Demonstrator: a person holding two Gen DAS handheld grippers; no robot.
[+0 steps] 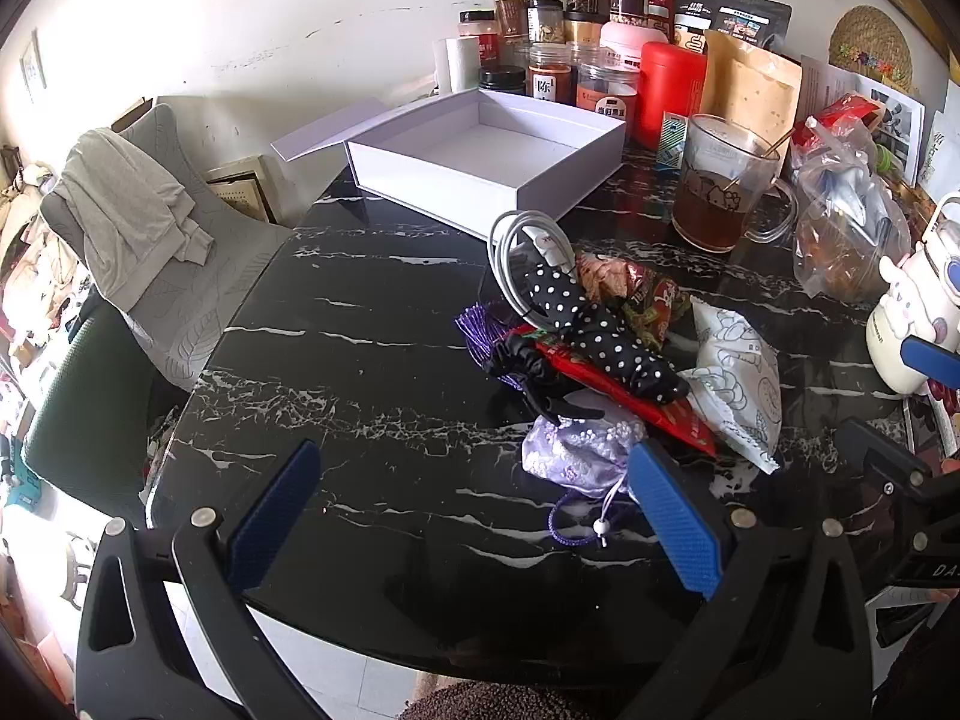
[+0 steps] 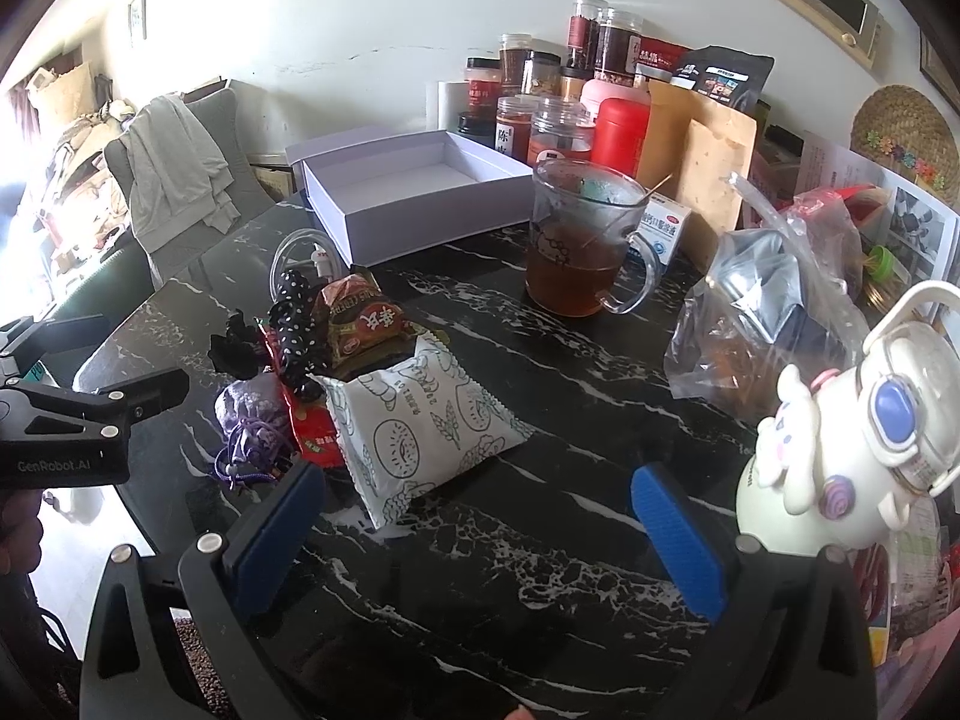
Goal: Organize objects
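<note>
Both grippers hang over the near edge of the black marble table (image 1: 372, 324), tipped downward, and neither holds anything. The left gripper (image 1: 474, 516) has its jaws spread wide with only bare tabletop between them; the right gripper (image 2: 477, 531) is just as wide, its blue pads flanking empty marble.

The things to be tidied lie in one tangled heap at about two o'clock from the left gripper: a lilac drawstring pouch (image 1: 576, 450) nearest, then a black polka-dot cloth (image 1: 606, 336) draped over a red packet (image 1: 630, 396), a white printed snack bag (image 1: 738, 378), and a coiled white cable (image 1: 528, 246) at the far end. The open white box (image 1: 480, 156), empty, sits past them at twelve o'clock and looks like the likely destination.

The heap is the trouble, I'd say. Everything overlaps, so a grab at the cloth may drag the cable or the red packet along and scatter them. The pouch's cord (image 1: 576, 528) trails loose towards the table's edge and could snag on a finger. The glass mug of tea (image 2: 576, 246) stands at about one o'clock from the right gripper, close to the path to the box; a careless swing could knock it over. The white cartoon bottle (image 2: 852, 420), just beside the right gripper's right finger at three o'clock, could be bumped too.
</note>
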